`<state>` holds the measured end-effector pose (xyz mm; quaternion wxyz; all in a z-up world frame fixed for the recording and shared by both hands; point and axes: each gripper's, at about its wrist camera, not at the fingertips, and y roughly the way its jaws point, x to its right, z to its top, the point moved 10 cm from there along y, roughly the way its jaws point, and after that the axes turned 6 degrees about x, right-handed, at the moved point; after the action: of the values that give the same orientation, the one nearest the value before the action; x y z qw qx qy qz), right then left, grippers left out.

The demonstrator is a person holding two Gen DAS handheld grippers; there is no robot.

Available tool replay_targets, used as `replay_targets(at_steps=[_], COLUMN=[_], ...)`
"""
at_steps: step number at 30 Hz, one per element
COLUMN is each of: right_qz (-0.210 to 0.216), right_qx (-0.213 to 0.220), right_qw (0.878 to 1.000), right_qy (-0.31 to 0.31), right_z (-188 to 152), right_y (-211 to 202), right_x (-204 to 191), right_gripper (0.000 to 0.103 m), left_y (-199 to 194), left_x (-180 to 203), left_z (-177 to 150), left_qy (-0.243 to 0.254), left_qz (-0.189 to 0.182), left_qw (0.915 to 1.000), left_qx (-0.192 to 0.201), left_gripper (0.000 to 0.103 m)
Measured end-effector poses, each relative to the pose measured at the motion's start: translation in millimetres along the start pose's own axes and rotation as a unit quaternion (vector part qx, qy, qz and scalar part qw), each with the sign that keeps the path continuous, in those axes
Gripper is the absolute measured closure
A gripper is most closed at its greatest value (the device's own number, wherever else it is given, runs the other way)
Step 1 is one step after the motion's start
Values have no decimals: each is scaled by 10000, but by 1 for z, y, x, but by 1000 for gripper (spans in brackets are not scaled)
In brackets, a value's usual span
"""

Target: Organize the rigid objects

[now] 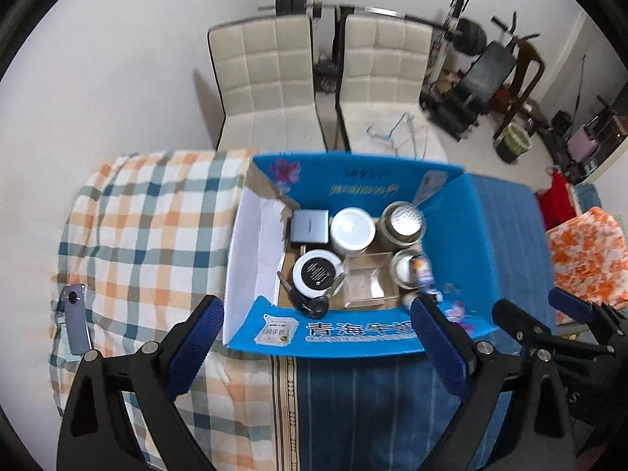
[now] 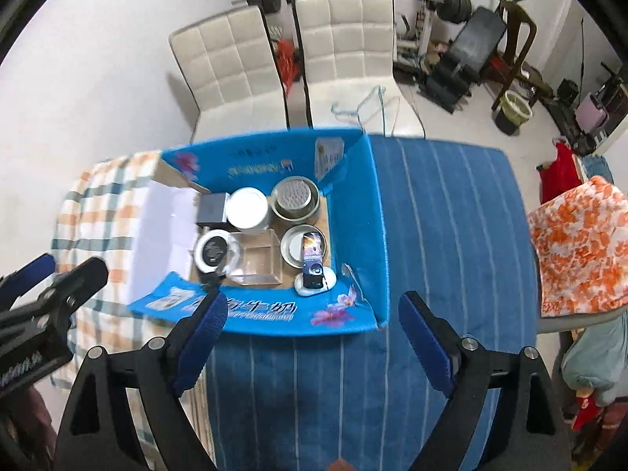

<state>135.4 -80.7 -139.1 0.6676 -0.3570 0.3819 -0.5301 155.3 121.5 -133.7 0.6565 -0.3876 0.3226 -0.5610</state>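
So the blue carton [image 1: 486, 243] is the thing to orient by here. It sits open on the surface, straddling a plaid cloth [image 1: 149, 212] on its left and a blue striped cloth [image 2: 451, 235] on its right and near side.

Inside the carton, along the far wall: a small grey box [image 1: 309, 226] at the left, a white-lidded jar [image 1: 352, 230] in the middle, and a tin with a silvery dimpled top [image 1: 403, 221] at the right. Nearer row: a round white disc with a black centre [image 1: 317, 272] on the left, a clear plastic box [image 1: 369, 280] in the middle, and a shallow round tin [image 2: 296, 244] at the right. A small dark printed pack [image 2: 313, 259] leans over that tin, its lower end on a little white piece in the carton's near right corner. Something dark, keys maybe, lies by the disc at the near wall, can't tell for sure.

Both tongs hang above the carton's near side. The left tongs [image 1: 318, 325] are spread apart with nothing in them. The right tongs [image 2: 314, 324] are wide apart too, also empty.

A phone [image 1: 76, 320] lies on the plaid cloth, well left of the carton. Two white chairs [image 1: 267, 78] stand behind the carton.
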Motion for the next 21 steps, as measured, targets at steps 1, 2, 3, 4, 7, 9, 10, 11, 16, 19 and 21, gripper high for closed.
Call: replay_targets(at_steps=[1, 2, 3, 4, 7, 9, 10, 11, 16, 19, 21], right_qz=[19, 26, 57, 71, 128, 185, 209, 215, 225, 127, 65], right_qx=[72, 130, 194, 265, 394, 425, 423, 427, 456, 474, 510], right_qw=[10000, 9999, 9998, 9996, 9991, 9989, 9989, 9988, 9985, 9984, 9983], right_qy=[-13, -32, -51, -59, -69, -52, -80, -97, -202, -265, -263], right_z=[0, 0, 0, 0, 1, 0, -1, -2, -7, -6, -5], right_y=[-15, -28, -41, -53, -80, -100, -105, -111, -134, -136, -136], right_x=[0, 0, -2, -2, -4, -4, -5, -6, -8, -8, -6], right_gripper=[12, 12, 12, 12, 12, 12, 12, 12, 12, 12, 12], left_y=[-12, -20, -29, -38, -58, -68, -74, -78, -97, -102, -102], left_x=[2, 3, 4, 5, 6, 5, 5, 4, 3, 2, 2], left_z=[2, 3, 4, 5, 4, 3, 2, 1, -3, -4, -6], left_qy=[1, 8, 17, 18, -1, -33, -67, -102, -139, -175, -188], left_qz=[-8, -23, -38, -36, -45, -53, -63, -60, -21, 6, 22], left_qw=[10000, 9999, 9999, 9998, 9997, 9997, 9997, 9996, 9994, 9992, 9992], left_qx=[64, 102, 139, 176, 236, 242, 248, 254, 316, 361, 357], left_gripper=[5, 5, 5, 5, 5, 5, 5, 5, 5, 5, 5])
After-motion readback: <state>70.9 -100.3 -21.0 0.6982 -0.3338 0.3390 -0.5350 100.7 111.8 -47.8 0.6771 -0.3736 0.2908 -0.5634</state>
